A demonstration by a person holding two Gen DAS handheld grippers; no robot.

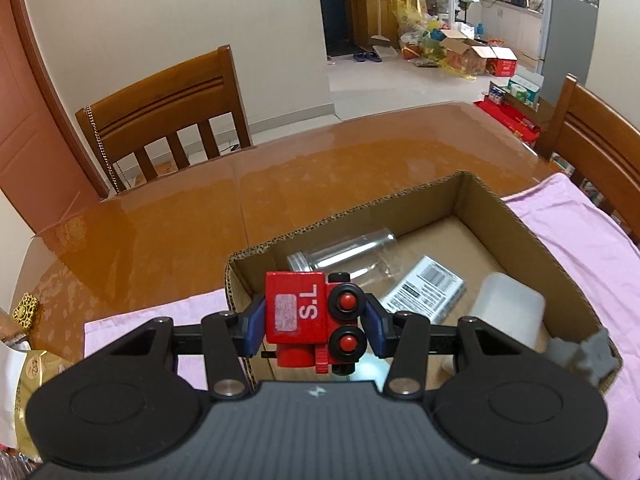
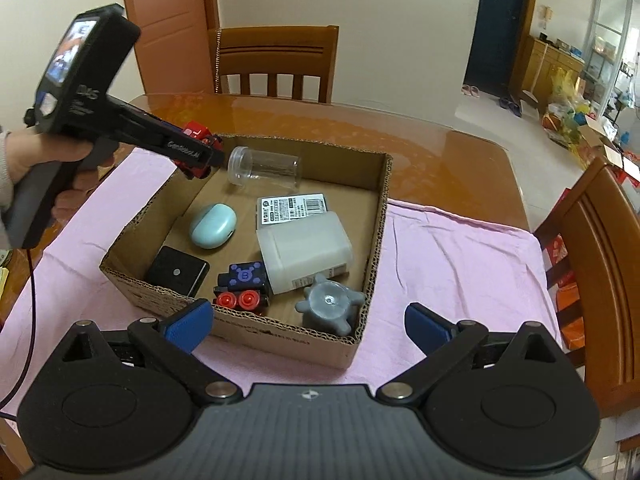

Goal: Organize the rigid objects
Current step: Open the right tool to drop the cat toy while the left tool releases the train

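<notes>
My left gripper is shut on a red toy train marked "S.L", held in the air over the near-left corner of an open cardboard box. In the right wrist view that gripper hangs with the red train above the box's far-left corner. My right gripper stands open and empty at the box's near wall. Inside lie a clear jar, a mint oval case, a black square block, a dark blue toy train, a white container, a labelled packet and a grey knob.
The box sits on a pink cloth spread over a glossy wooden table. Wooden chairs stand at the far side and on the right. A hand holds the left gripper's handle. Packets lie at the table's left edge.
</notes>
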